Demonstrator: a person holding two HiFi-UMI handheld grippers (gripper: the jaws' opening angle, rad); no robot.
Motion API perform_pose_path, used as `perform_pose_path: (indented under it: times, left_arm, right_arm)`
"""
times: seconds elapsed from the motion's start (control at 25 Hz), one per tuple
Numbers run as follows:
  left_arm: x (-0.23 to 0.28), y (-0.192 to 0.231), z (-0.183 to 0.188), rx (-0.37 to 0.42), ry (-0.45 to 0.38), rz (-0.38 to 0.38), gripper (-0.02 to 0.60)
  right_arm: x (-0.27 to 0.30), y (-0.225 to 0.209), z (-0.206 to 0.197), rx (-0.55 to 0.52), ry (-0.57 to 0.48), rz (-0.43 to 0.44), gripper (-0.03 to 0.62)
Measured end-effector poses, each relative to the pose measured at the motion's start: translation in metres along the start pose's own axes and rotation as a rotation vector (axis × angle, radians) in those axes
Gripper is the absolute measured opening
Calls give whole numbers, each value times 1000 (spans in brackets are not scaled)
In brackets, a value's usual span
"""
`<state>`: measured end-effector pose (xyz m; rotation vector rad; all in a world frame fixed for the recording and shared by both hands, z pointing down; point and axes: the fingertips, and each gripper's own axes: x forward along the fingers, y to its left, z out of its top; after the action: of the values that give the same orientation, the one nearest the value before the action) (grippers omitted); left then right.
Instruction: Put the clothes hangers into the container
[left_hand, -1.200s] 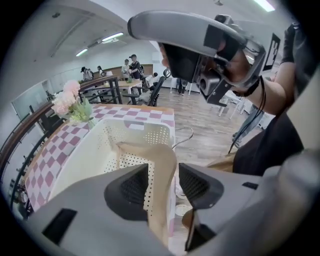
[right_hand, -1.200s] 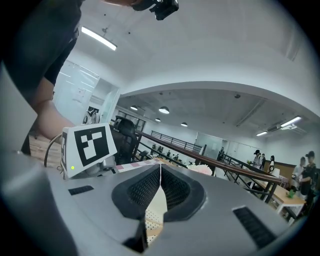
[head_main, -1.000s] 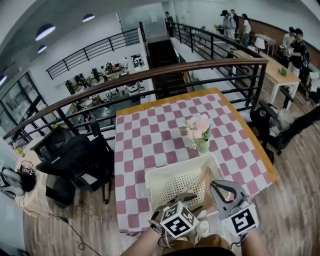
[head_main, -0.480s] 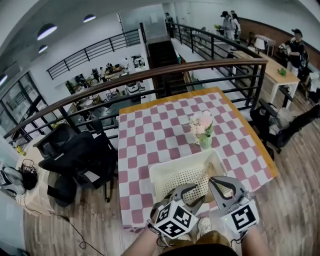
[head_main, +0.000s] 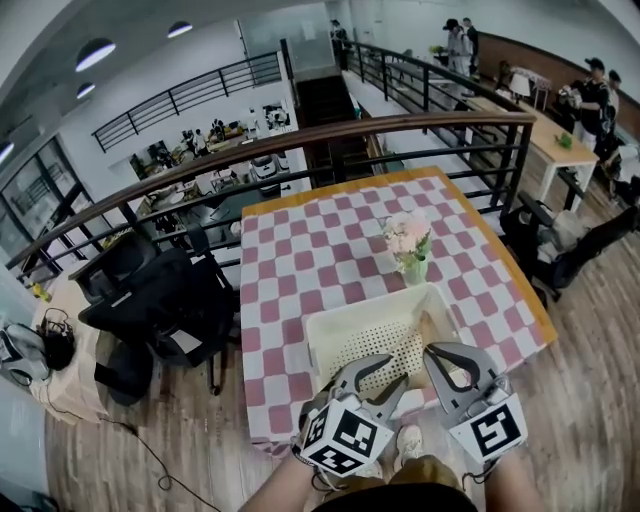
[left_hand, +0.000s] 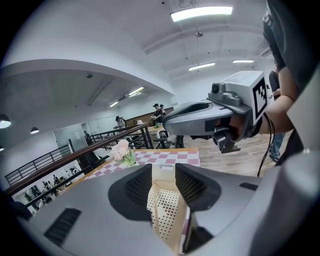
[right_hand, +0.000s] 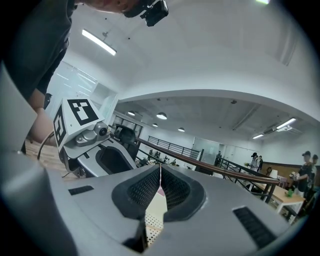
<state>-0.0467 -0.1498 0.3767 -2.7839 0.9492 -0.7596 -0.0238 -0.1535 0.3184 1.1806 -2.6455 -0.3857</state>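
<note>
Supporting bench (head_main: 290, 260): checked cloth; carries everything, container set at my near edge for short reach.
Container (head_main: 365, 310): white, perforated, upright, mouth open to receive.
Left gripper (head_main: 395, 372): above container's near rim; jaws apart, just been closing, nothing between.
Right gripper (head_main: 430, 352): beside it; jaws closed, empty.
Hanger (head_main: 428, 330): tan wooden piece, I judge, already inside along right wall.

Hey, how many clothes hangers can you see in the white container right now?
1: a tan wooden hanger lies along the right side of the white container, just beyond the right gripper. The container's near edge is covered from view, so more may be hidden.
</note>
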Motion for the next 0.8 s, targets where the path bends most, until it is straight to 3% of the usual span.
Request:
perform_pose_path:
  times: [0.8]
  left_arm:
    - [-61,29,27,-11,-194,177,9]
  right_arm:
    - [0,26,25,33,-39,-2,34]
